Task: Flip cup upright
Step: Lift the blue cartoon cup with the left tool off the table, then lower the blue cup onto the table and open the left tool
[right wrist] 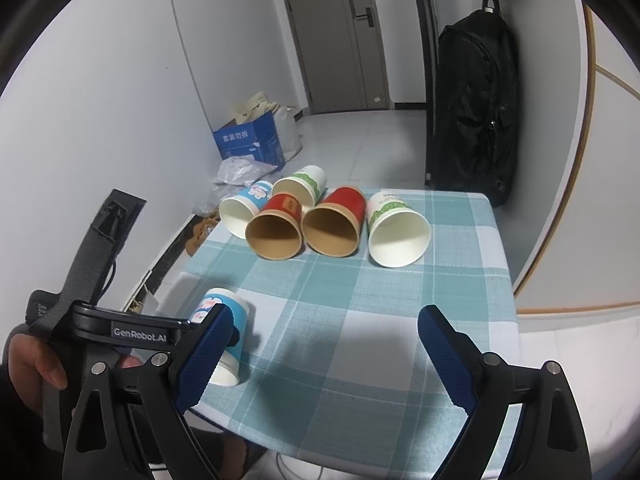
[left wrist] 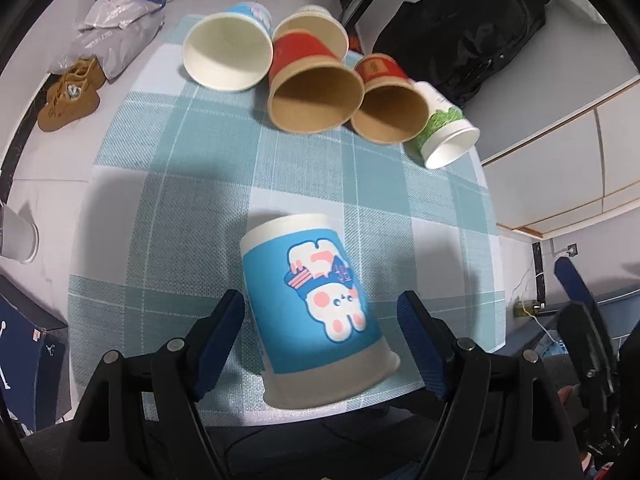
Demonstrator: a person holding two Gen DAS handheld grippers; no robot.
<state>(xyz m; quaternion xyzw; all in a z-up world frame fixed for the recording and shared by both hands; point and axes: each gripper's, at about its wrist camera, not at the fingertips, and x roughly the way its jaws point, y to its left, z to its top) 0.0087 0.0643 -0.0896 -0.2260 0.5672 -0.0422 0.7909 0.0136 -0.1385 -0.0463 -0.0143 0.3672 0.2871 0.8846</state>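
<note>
A blue paper cup with a cartoon rabbit [left wrist: 316, 308] stands upside down, rim on the checked tablecloth [left wrist: 200, 184], near the front edge. My left gripper [left wrist: 320, 312] is open, its blue fingers on either side of the cup and apart from it. The same cup shows in the right wrist view [right wrist: 226, 328], partly behind the left gripper's body. My right gripper [right wrist: 324, 344] is open and empty over the front middle of the table.
Several cups lie on their sides at the far end: a blue one [right wrist: 240, 210], two red ones [right wrist: 280, 226] [right wrist: 336, 226], two green-patterned white ones [right wrist: 394, 228] [right wrist: 304, 184]. A black backpack [right wrist: 476, 120] hangs beyond the table. A blue box [right wrist: 250, 140] and shoes [left wrist: 72, 92] are on the floor.
</note>
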